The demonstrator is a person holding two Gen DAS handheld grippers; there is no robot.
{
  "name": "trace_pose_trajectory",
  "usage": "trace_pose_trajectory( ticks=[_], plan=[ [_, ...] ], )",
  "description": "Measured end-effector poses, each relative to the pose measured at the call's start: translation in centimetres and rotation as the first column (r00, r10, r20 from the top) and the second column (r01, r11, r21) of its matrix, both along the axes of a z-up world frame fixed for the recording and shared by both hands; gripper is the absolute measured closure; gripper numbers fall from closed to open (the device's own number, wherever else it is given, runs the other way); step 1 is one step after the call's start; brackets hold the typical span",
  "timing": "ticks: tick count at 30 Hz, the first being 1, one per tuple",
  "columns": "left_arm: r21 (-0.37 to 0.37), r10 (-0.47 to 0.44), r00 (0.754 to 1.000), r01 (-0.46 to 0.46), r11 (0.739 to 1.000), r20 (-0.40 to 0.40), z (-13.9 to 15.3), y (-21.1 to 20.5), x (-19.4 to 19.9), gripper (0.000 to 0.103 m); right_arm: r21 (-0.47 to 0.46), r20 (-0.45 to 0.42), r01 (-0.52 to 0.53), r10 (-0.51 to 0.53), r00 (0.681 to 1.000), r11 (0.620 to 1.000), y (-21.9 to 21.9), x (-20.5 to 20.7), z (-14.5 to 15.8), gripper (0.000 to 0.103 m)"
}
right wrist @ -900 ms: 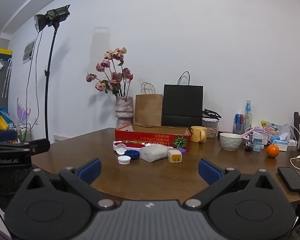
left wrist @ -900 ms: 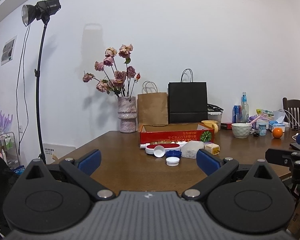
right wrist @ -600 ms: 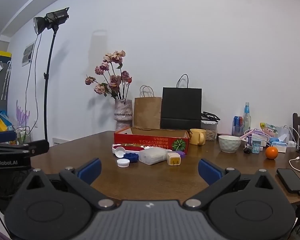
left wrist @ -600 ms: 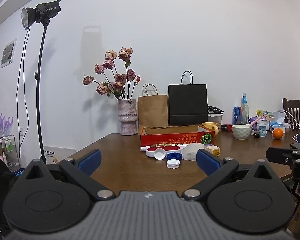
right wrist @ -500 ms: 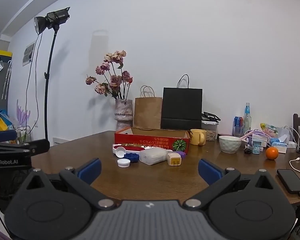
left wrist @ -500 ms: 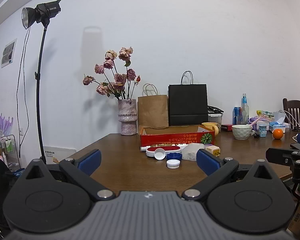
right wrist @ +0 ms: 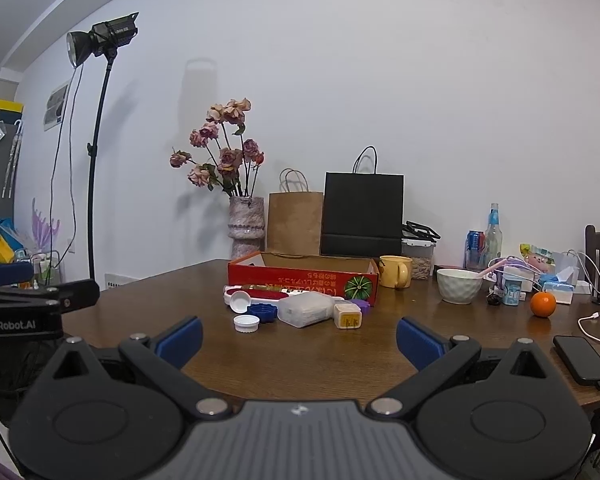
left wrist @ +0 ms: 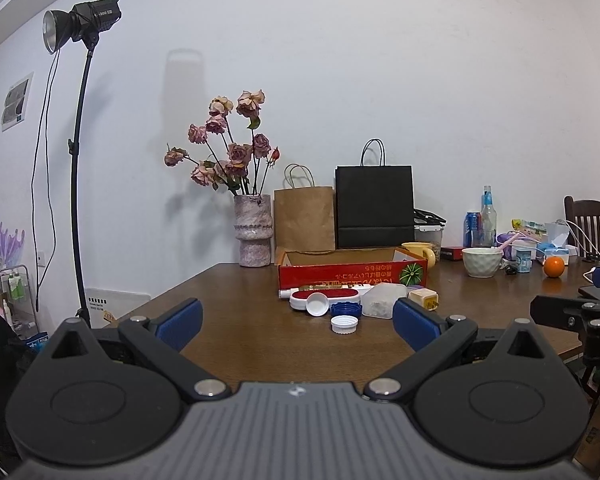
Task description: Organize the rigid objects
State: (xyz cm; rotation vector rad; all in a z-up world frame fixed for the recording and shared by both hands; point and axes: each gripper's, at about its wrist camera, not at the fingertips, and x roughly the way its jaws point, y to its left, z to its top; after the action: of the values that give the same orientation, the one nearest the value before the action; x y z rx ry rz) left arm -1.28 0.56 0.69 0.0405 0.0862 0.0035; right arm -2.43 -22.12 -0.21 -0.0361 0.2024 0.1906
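A red cardboard box lies open on the brown table. In front of it sit a red-and-white case, white caps, a blue cap, a clear plastic container and a yellow-white charger. My left gripper is open and empty, held off the near table edge. My right gripper is open and empty, also short of the objects.
A vase of dried roses, brown and black paper bags stand at the back. A yellow mug, white bowl, orange, bottles and a phone lie right. A light stand is left.
Both views have shifted only slightly; the table objects sit a touch higher and nearer than before. Both grippers stay open and empty.
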Motion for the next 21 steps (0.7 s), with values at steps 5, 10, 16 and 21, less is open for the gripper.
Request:
trace_pose_trajectory(
  ticks=[5,10,16,21],
  plan=[
    [-0.002,-0.002,1.0,0.002,1.0,-0.006,-0.02,0.0,0.13,0.0,-0.004,-0.001,-0.003,0.003,1.0,1.0,-0.05,-0.02,0.0,0.0],
    [0.0,-0.003,1.0,0.003,1.0,-0.008,-0.02,-0.09,0.19,0.0,0.001,-0.011,0.003,-0.003,1.0,1.0,-0.16,0.12,-0.09,0.0],
    [-0.002,-0.002,1.0,0.002,1.0,-0.007,-0.13,-0.02,0.1,0.0,-0.015,-0.034,-0.012,0.011,0.999,1.0,0.48,0.18,-0.07,0.0],
    [-0.001,-0.004,1.0,0.004,1.0,-0.007,-0.15,-0.05,0.12,0.0,-0.005,-0.013,-0.008,0.008,1.0,1.0,0.53,0.14,-0.32,0.0]
  ],
)
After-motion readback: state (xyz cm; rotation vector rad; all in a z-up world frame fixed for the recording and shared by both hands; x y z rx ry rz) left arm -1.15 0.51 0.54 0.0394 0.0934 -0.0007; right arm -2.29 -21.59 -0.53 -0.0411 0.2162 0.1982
